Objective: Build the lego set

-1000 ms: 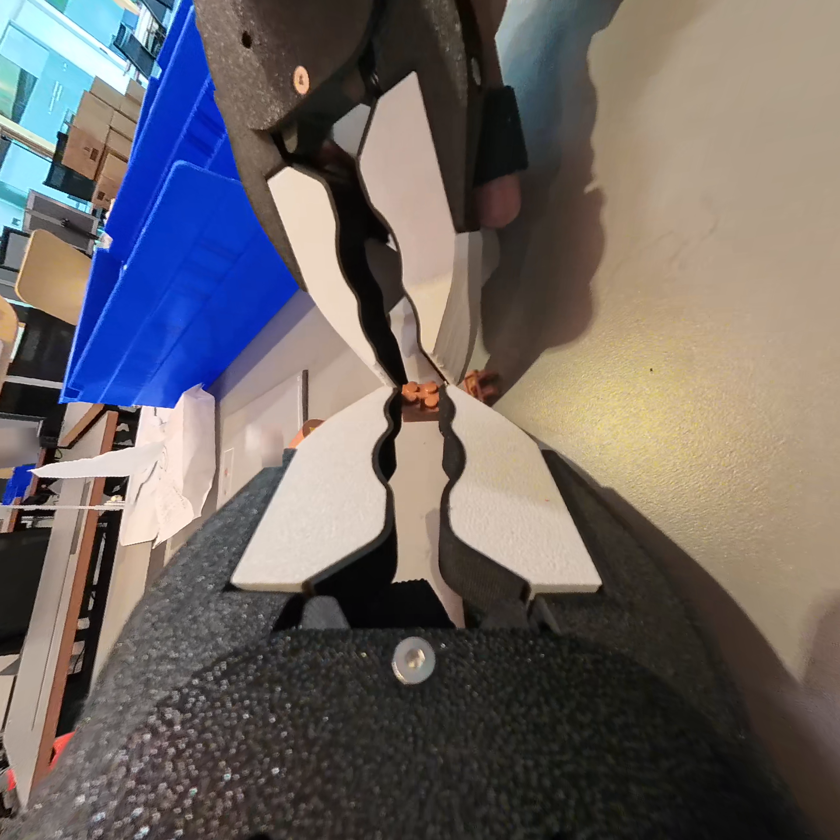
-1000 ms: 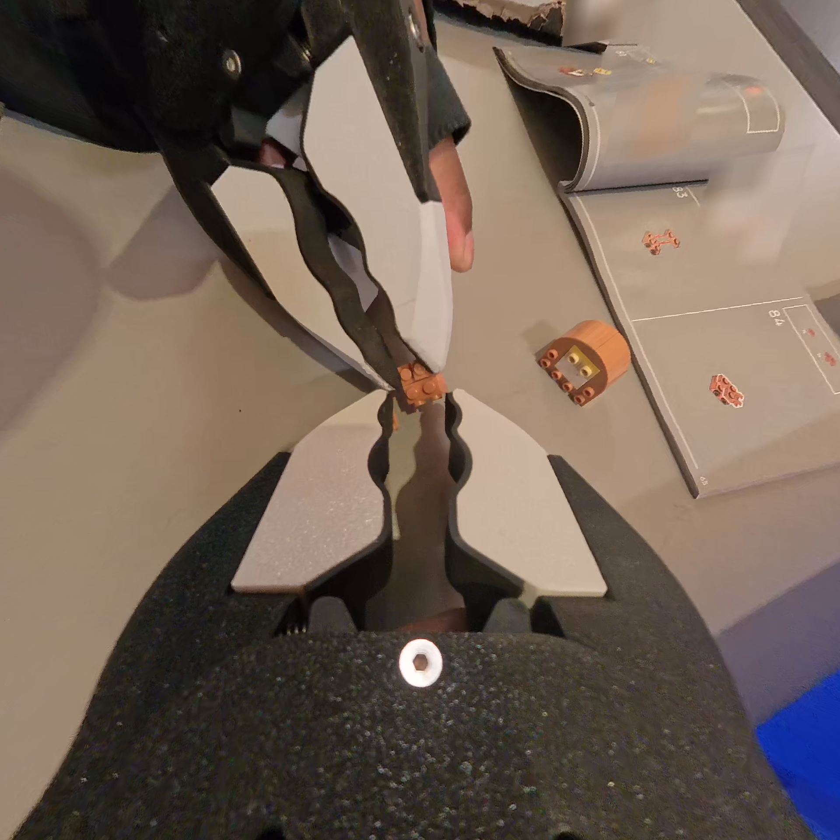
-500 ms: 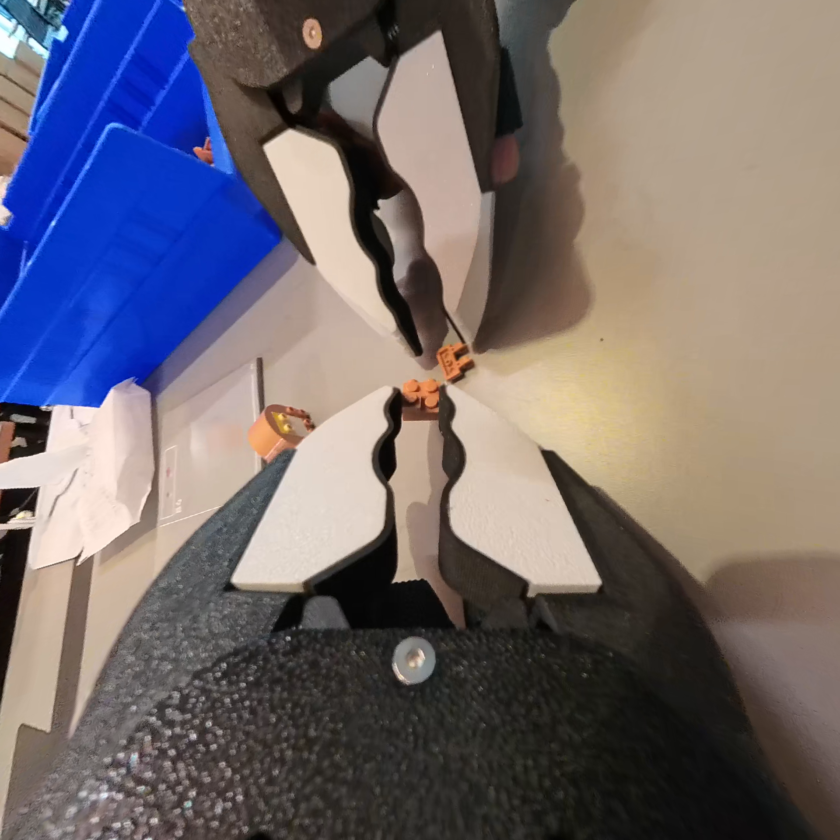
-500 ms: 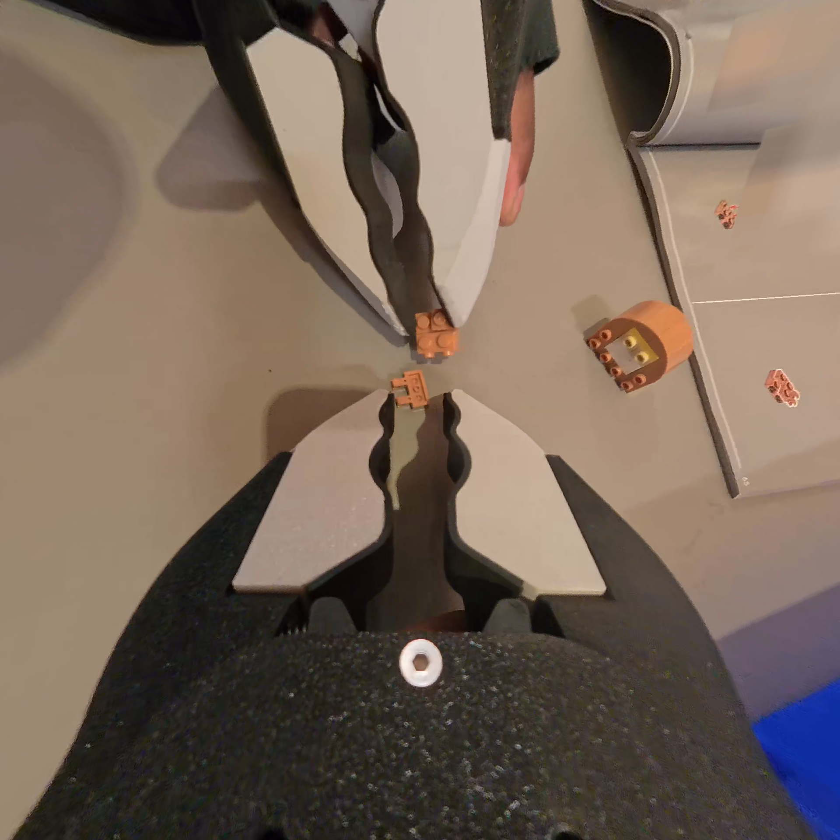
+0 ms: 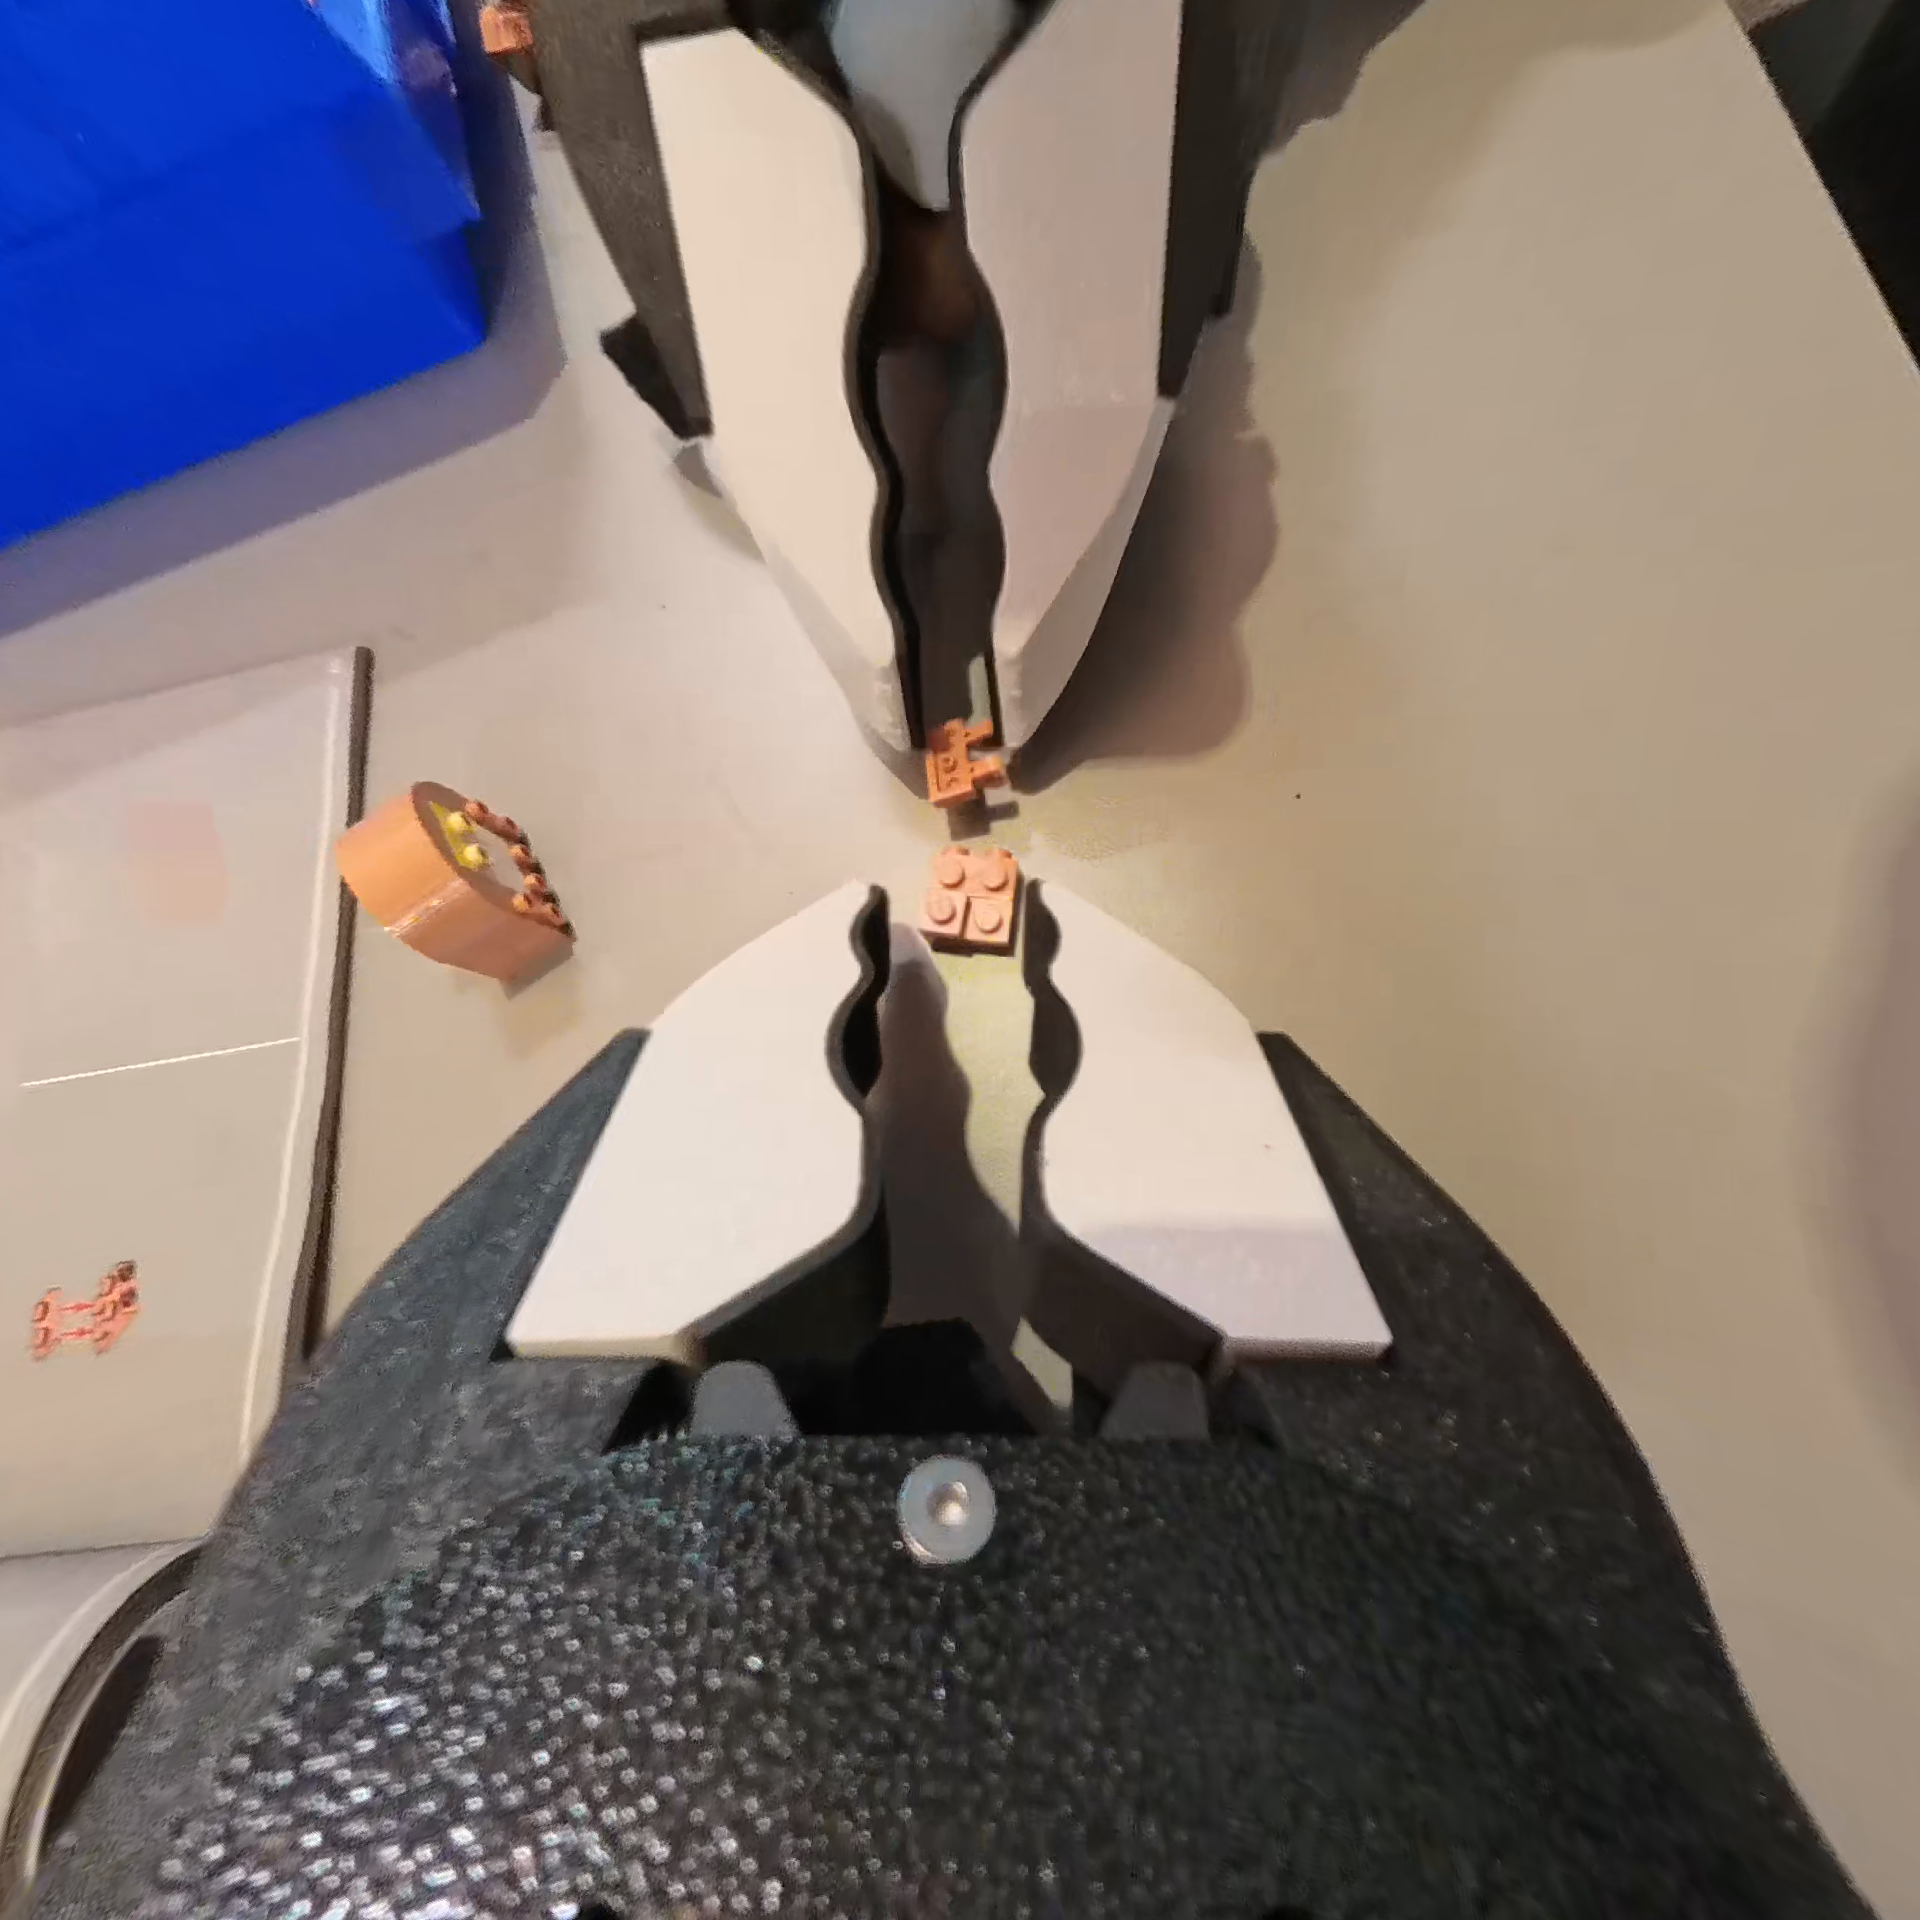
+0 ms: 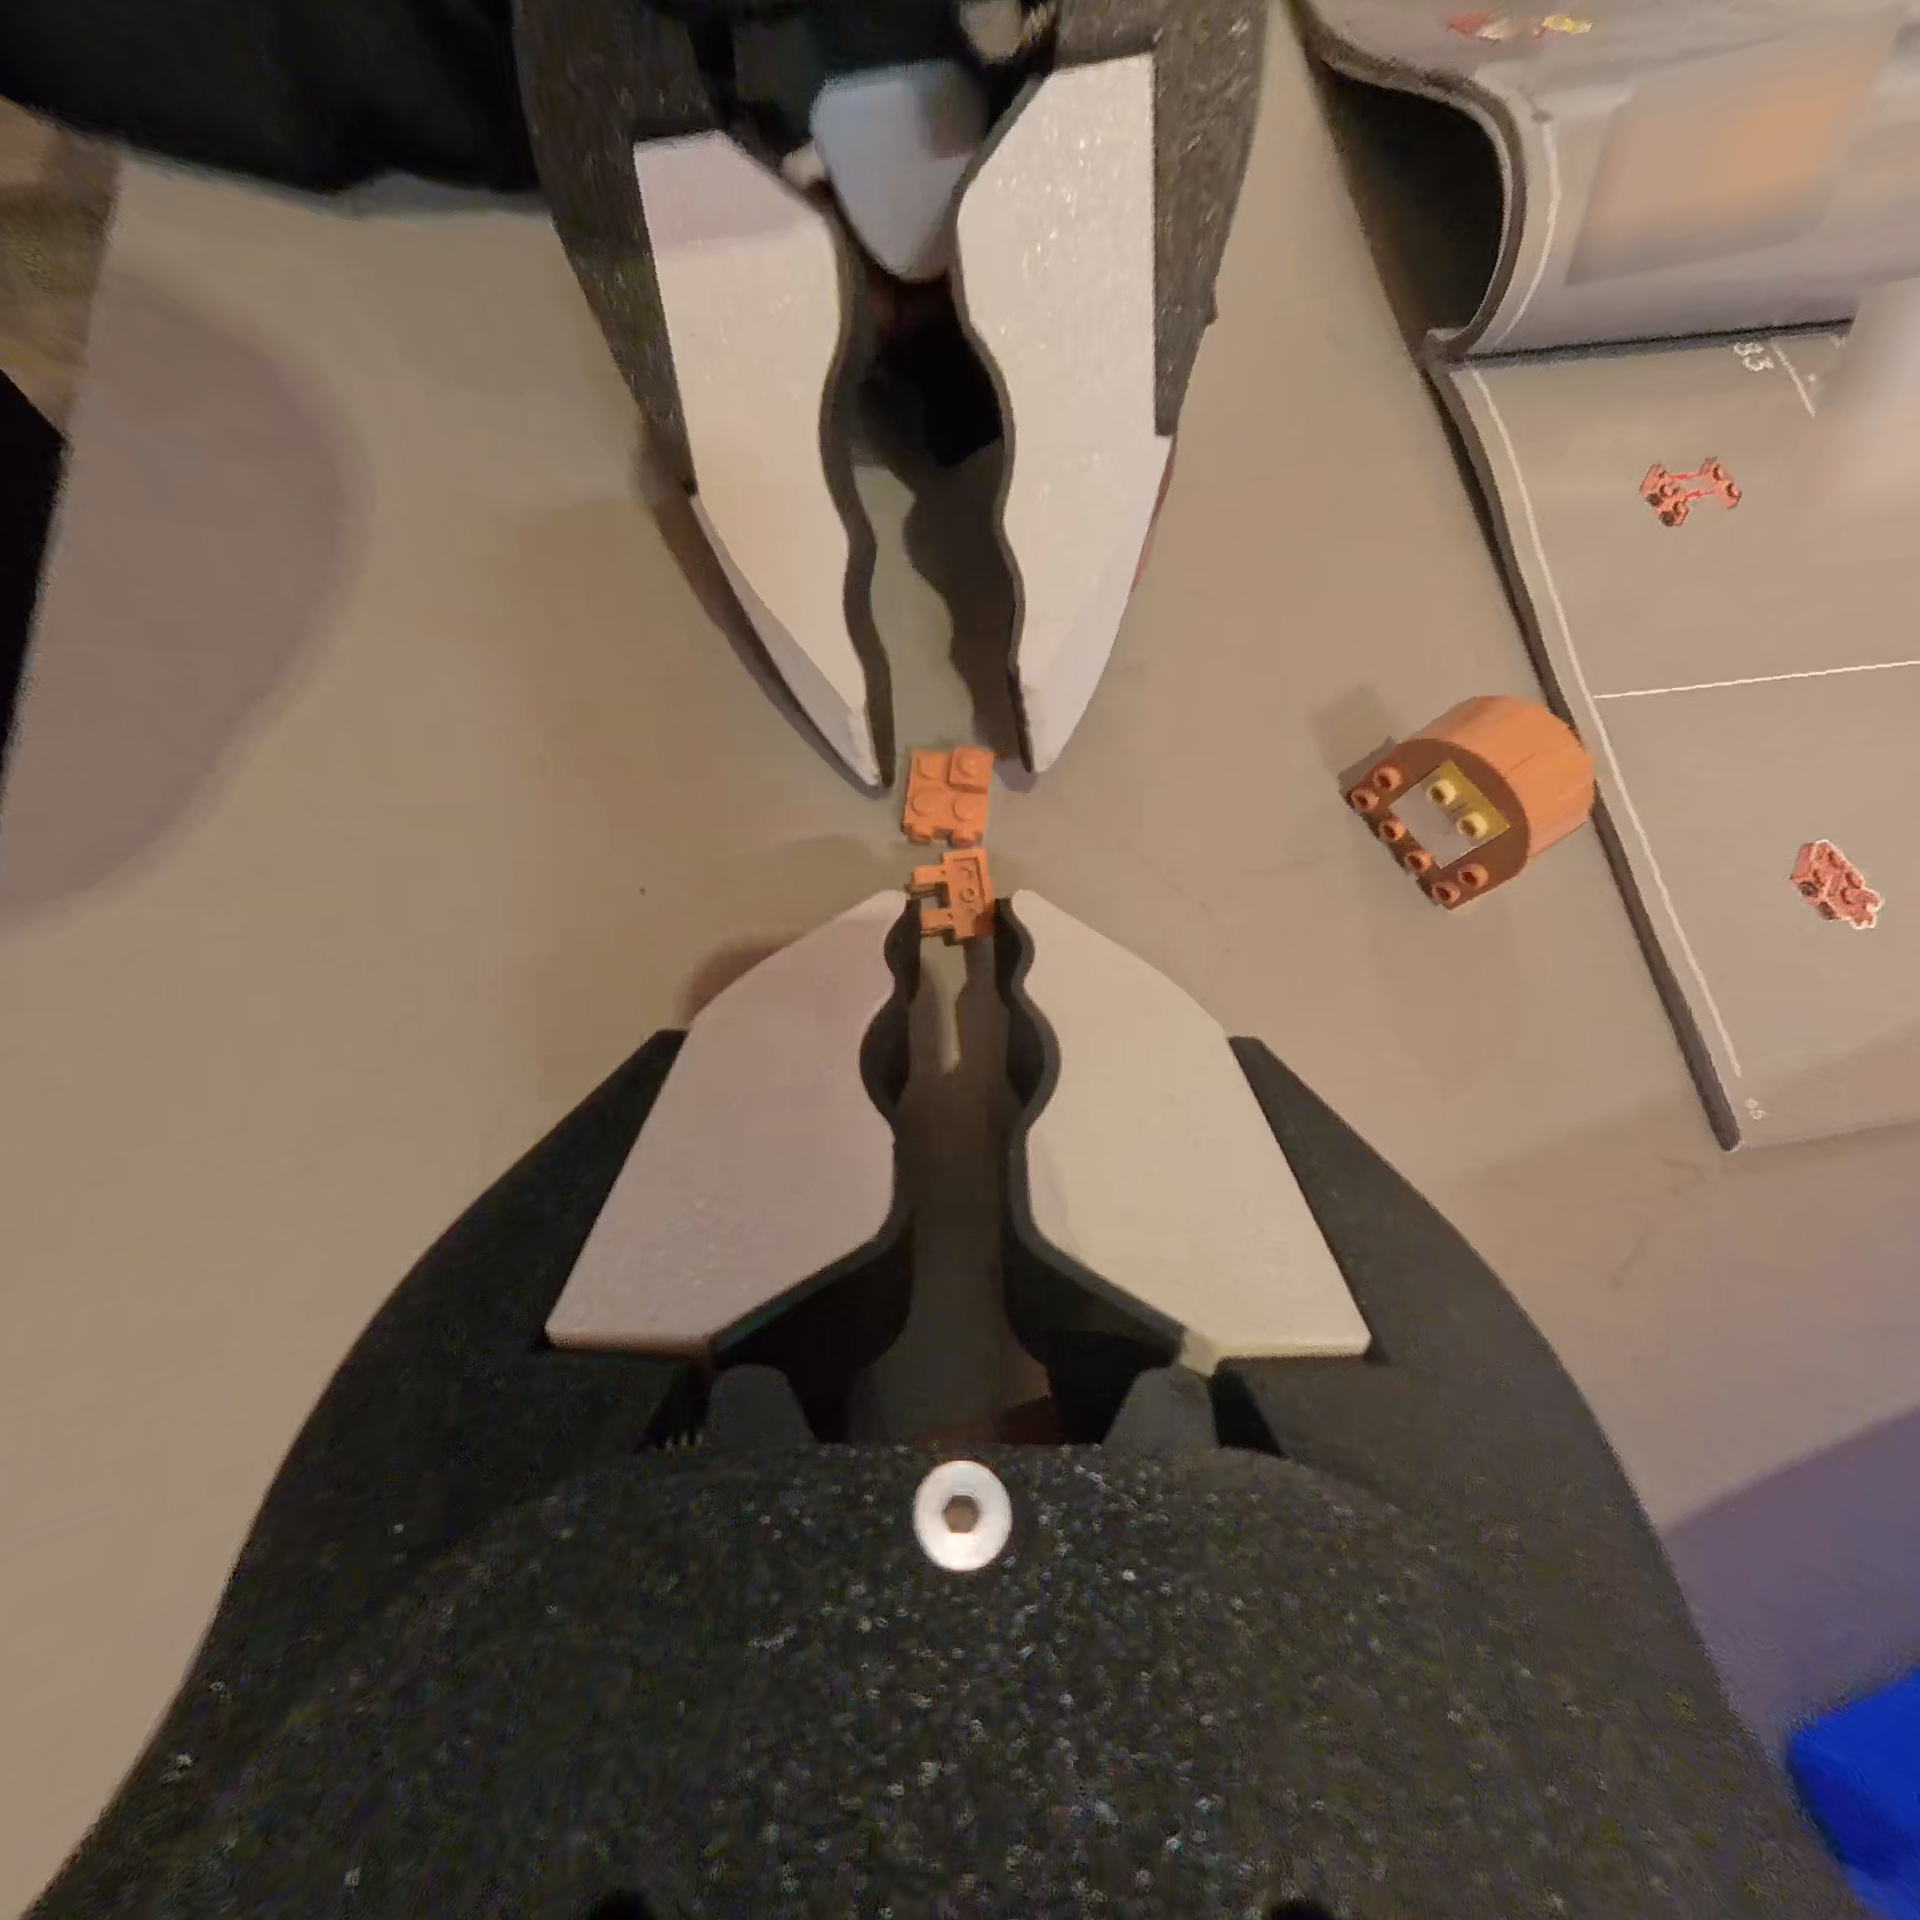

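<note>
1. A small orange clip plate (image 6: pixel 956 894) sits between the tips of the right gripper (image 6: pixel 954 914). Its two prongs point left in the right wrist view, and its longer side runs roughly along the fingers.
2. The right gripper's jaws stand narrow, closed onto this plate. The plate juts out past the fingertips (image 6: pixel 1013 925) and casts a shadow on the beige table (image 6: pixel 364 935).
3. Just beyond it, apart by a thin gap, lies a square orange four-stud brick (image 5: pixel 971 899). Its studs face the cameras, and being square it has no long axis.
4. The brick lies at the tips of the left gripper (image 5: pixel 951 909), whose jaws stand apart. The brick is against one pad (image 5: pixel 1039 925), and a clear gap shows at the other, so nothing is gripped.
5. The two grippers face each other tip to tip.
6. To one side, a round brown barrel-shaped build (image 6: pixel 1470 800) lies tipped over. Its open face shows a ring of studs around a grey and yellow piece.
7. Beside that, an open instruction booklet (image 6: pixel 1714 831) lies flat.
8. A blue bin (image 5: pixel 208 260) stands farther off; its contents cannot be seen.
</note>
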A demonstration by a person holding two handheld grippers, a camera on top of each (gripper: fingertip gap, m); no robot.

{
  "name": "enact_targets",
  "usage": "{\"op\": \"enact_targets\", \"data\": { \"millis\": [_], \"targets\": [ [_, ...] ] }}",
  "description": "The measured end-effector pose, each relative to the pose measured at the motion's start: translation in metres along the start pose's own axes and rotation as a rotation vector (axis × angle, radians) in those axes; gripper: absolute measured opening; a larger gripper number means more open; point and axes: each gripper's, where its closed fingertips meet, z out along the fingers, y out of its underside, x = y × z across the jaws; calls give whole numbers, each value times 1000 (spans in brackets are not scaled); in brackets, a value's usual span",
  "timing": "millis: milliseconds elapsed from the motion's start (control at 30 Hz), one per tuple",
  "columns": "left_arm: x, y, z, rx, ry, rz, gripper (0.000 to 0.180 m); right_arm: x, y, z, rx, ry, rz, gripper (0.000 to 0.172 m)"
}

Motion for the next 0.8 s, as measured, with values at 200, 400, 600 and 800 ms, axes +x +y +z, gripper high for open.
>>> {"op": "enact_targets", "data": {
  "millis": [200, 400, 600, 800],
  "targets": [
    [-13, -23, -11, 123, -138, 121, 37, 4, -35, -20, 287, -143, 233, 13],
    [-28, -68, -40, 413, -388, 245, 34, 13, -75, -55, 690, -394, 535, 13],
    [-30, -86, -54, 511, -585, 391, 30, 13, -84, -68, 815, -485, 583, 13],
    [-24, -99, -57, 519, -705, 498, 30, 4, -92, -69, 866, -529, 559, 13]
  ]
}}
